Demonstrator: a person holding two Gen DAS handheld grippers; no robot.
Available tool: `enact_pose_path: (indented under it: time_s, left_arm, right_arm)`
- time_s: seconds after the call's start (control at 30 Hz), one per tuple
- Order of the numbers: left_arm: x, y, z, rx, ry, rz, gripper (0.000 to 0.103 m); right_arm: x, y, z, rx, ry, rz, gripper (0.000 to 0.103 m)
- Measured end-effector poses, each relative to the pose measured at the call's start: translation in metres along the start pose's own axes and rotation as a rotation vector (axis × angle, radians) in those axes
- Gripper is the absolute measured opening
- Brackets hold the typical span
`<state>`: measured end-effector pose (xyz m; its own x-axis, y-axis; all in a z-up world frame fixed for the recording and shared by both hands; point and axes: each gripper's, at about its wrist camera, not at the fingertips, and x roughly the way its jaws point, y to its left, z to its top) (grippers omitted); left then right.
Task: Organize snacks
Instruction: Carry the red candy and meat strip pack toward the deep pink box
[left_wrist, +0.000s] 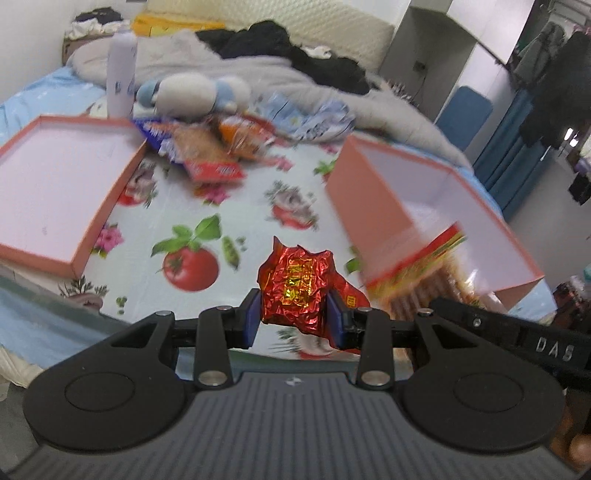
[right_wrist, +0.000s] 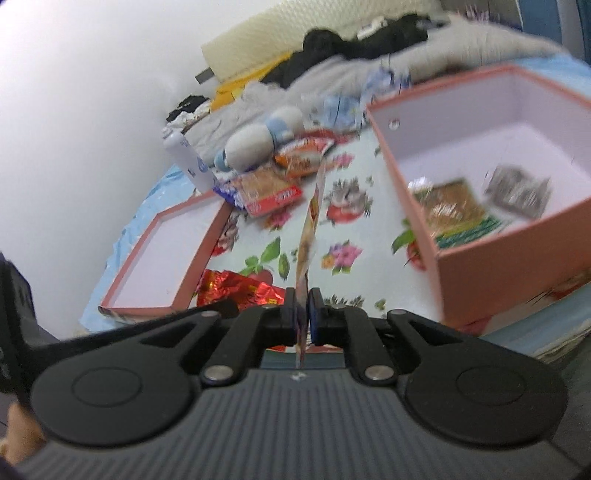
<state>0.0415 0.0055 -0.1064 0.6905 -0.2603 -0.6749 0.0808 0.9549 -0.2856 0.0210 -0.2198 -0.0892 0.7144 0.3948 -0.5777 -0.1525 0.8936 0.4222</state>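
Note:
My left gripper (left_wrist: 291, 317) is shut on a crumpled red foil snack packet (left_wrist: 295, 288), held above the fruit-print cloth. The same packet shows in the right wrist view (right_wrist: 236, 286). My right gripper (right_wrist: 302, 314) is shut on a thin flat snack packet (right_wrist: 312, 221), seen edge-on and standing upright. A deep pink box (right_wrist: 491, 273) stands at the right with two snack packets (right_wrist: 447, 206) inside; in the left wrist view the box (left_wrist: 369, 199) is at the right. A pile of loose snacks (left_wrist: 207, 147) lies farther back on the cloth.
The flat pink box lid (left_wrist: 62, 177) lies open at the left. A white bottle (left_wrist: 120, 74) and a plush toy (left_wrist: 192, 92) stand behind the snack pile. A grey blanket (left_wrist: 258, 74) and dark clothes cover the bed behind.

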Motion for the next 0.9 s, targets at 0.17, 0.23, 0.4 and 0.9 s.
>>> enact_pose_path:
  time_s: [0.17, 0.23, 0.4, 0.9]
  left_arm:
    - [-0.018, -0.025, 0.01, 0.013, -0.029, -0.049, 0.043]
    - [-0.021, -0.034, 0.013, 0.023, -0.037, -0.071, 0.043]
    - [-0.015, -0.062, 0.025, 0.054, -0.047, -0.125, 0.043]
    - [0.069, -0.14, 0.082, 0.162, -0.018, -0.227, 0.043]
  right_arm:
    - [-0.033, -0.001, 0.004, -0.031, -0.062, -0.052, 0.009]
    - [-0.043, -0.006, 0.007, -0.037, -0.084, -0.073, 0.009]
    - [-0.06, -0.021, 0.017, -0.047, -0.138, -0.134, 0.009]
    - [-0.047, -0.088, 0.072, -0.06, -0.211, -0.27, 0.009]
